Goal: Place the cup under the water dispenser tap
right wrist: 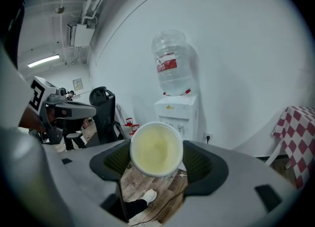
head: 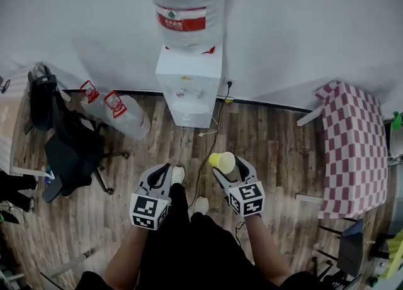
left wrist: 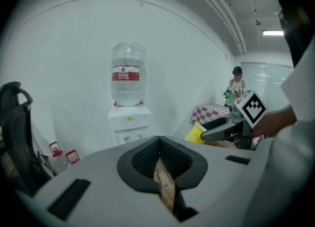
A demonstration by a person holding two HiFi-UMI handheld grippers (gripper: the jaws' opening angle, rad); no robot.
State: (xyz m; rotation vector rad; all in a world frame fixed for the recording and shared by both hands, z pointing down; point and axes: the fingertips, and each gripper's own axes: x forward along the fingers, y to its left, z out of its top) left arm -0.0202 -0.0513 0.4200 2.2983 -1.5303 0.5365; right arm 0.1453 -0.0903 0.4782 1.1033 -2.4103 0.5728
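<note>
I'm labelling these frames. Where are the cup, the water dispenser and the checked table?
cup (right wrist: 156,148): right gripper view, on its pale yellow inside.
water dispenser (head: 189,68): head view, on its white cabinet.
checked table (head: 352,147): head view, on the red-and-white cloth top.

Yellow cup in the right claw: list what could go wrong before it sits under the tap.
1. The cup lies on its side in the right claw. Unless it is turned upright first, it would likely tip or roll under the taps.
2. The claw squeezes the cup's wall, so a light cup may deform or slip out.
3. A cable trails in front of the water dispenser. Feet could snag it on the approach.
</note>
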